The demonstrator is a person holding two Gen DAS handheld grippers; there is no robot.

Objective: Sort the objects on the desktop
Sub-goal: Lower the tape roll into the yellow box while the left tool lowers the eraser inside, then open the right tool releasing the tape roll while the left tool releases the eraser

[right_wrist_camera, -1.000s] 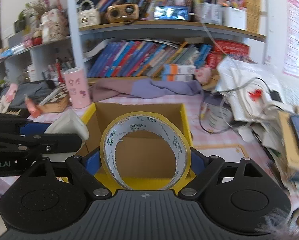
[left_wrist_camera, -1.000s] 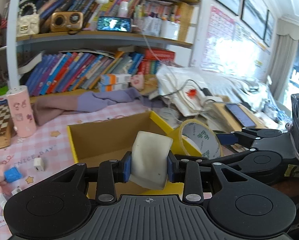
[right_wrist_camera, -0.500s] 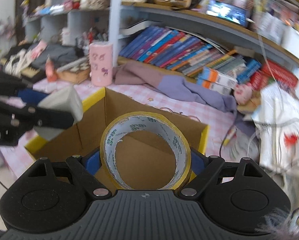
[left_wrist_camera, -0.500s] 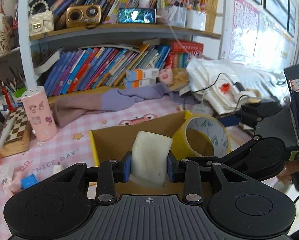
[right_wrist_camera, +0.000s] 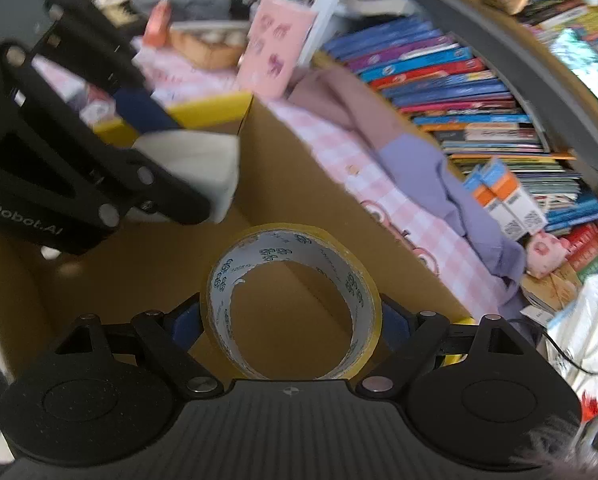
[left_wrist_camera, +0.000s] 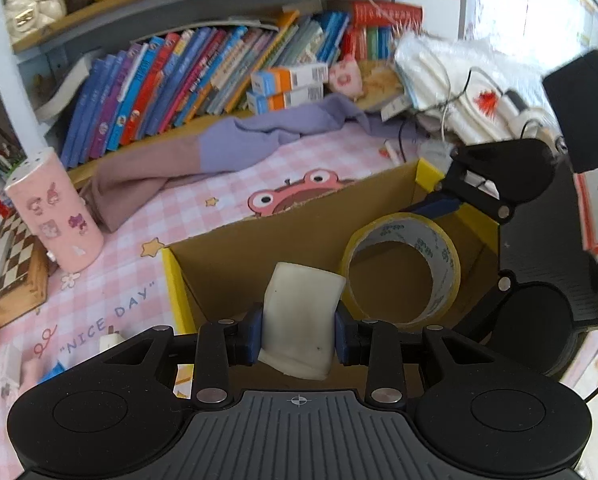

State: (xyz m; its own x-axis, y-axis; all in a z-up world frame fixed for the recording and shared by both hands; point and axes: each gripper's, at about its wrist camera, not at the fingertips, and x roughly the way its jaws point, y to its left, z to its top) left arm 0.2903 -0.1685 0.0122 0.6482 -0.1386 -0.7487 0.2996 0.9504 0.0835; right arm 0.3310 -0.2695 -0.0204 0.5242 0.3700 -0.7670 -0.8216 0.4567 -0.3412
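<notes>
In the left wrist view, nearest to the camera, the left hand-held gripper (left_wrist_camera: 298, 334) is closed narrowly on a white eraser-like block (left_wrist_camera: 299, 320). The block is matte, a little dirty, with rounded corners, and its flat sides are pinched between the blue pads; this probably keeps it from slipping. Just beyond, at about 2 o'clock from the block, the right hand-held gripper (right_wrist_camera: 291, 324) holds a roll of yellow packing tape (right_wrist_camera: 291, 304) across its outer rim. Its jaws stand wide because the ring is broad. The roll is smooth and glossy outside, with a white printed core inside.

Both things hang over the open cardboard box (left_wrist_camera: 259, 248), brown and plain inside with yellow edges, so I judge they are about to be dropped there. Farther, at 11 o'clock, a pink cylindrical container with stickers (left_wrist_camera: 55, 216) stands on the pink checked tabletop (left_wrist_camera: 203, 208). Behind it lies a soft purple cloth (left_wrist_camera: 235, 140), and then the row of books (left_wrist_camera: 187, 76) on the shelf.
</notes>
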